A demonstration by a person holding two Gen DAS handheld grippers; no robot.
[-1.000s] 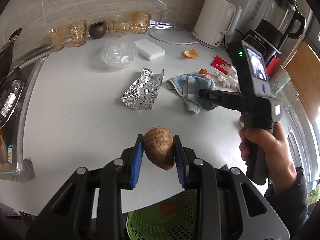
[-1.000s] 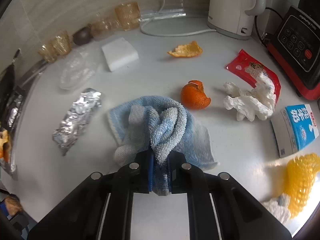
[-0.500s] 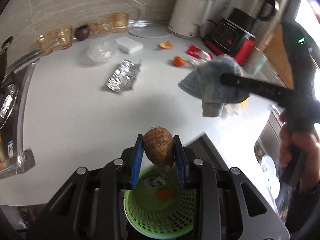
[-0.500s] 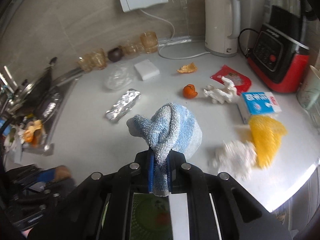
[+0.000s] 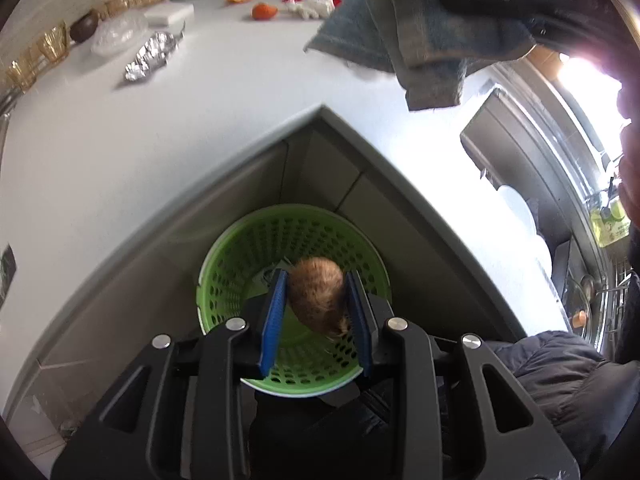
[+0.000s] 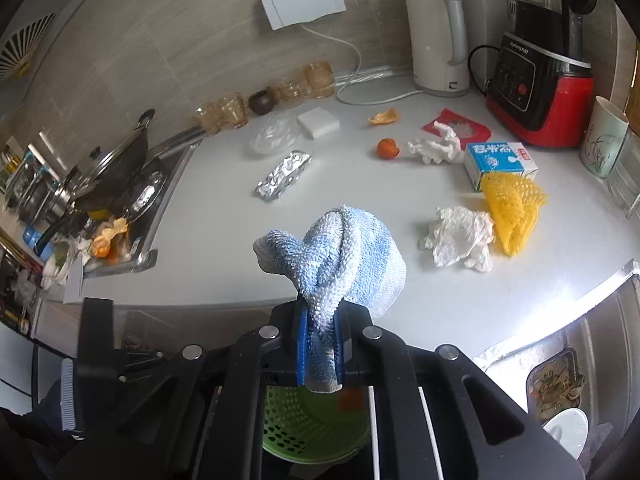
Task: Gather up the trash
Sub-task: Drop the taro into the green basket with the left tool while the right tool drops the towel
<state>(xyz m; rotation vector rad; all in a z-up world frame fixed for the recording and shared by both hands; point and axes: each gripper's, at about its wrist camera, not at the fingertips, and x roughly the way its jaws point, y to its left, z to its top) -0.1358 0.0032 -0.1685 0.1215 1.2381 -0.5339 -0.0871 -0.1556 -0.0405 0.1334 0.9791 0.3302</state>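
Left gripper [image 5: 316, 312]: pointed steeply down; its jaws are opening around a brown hairy root [image 5: 318, 294]. The right pad looks touching or almost touching the root, while a gap is seen at the left pad.
Root: set between the blue pads, its long axis running roughly along the fingers; judged to be on the point of release.
Key relation: the green basket [image 5: 236, 264] lies directly below the root, on the floor in the corner under the counter [image 5: 140, 152]. The root is framed within the basket's rim, so a straight drop is judged enough; no sideways correction seems called for.
Right gripper [image 6: 319, 344]: clamped tight on a blue towel [image 6: 340, 256], which is held up clear of the counter, above and to the right of the basket as seen from the left wrist.
Nearer hand: the left one is over the basket; the right one is higher and off to the side.
Risk: the root may roll off one pad and strike the rim.
Left on the counter: foil [image 6: 284, 176], orange peel [image 6: 388, 147], tissue [image 6: 460, 236], yellow net [image 6: 510, 208].
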